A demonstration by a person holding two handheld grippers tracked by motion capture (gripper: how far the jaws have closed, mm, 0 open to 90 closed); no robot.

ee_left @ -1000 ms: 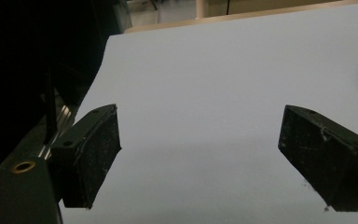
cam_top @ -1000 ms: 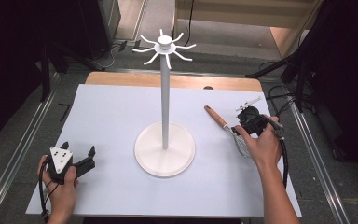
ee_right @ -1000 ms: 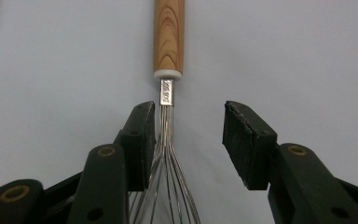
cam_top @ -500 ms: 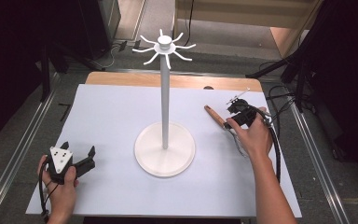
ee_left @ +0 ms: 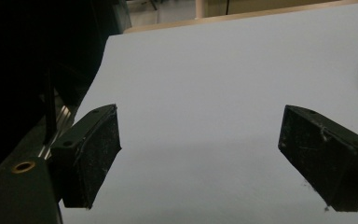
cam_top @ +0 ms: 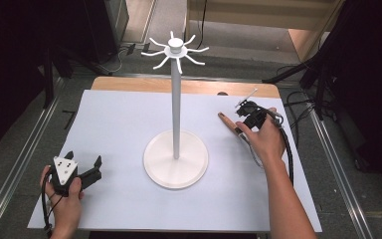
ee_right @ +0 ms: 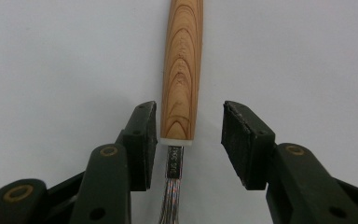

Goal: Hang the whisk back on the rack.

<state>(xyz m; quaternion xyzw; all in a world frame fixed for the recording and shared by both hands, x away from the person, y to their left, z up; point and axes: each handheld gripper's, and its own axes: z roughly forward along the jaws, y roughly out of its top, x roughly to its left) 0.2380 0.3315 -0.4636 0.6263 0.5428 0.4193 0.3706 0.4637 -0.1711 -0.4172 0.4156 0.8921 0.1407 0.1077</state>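
Note:
A whisk lies flat on the white table right of the stand, its wooden handle (cam_top: 227, 121) pointing to the far left. My right gripper (cam_top: 242, 124) hangs over it, pointing down. In the right gripper view the handle (ee_right: 182, 70) runs up between the jaws, with the metal neck (ee_right: 175, 161) and wires below. The jaws have just been closing. The left pad is at the handle's side and a gap remains on the right, so the gripper (ee_right: 189, 126) is open. My left gripper (cam_top: 84, 158) rests at the near left, open (ee_left: 200, 149) and empty.
A tall white stand (cam_top: 176, 99) with several hook arms at its top rises from a round base (cam_top: 175, 162) in the middle of the white table top (cam_top: 119, 124). A wooden strip runs along the far edge. Metal rails flank both sides.
My right hand has slid left and a little farther away, along the whisk onto the lower end of its wooden handle. The left hand and the whisk have kept still.

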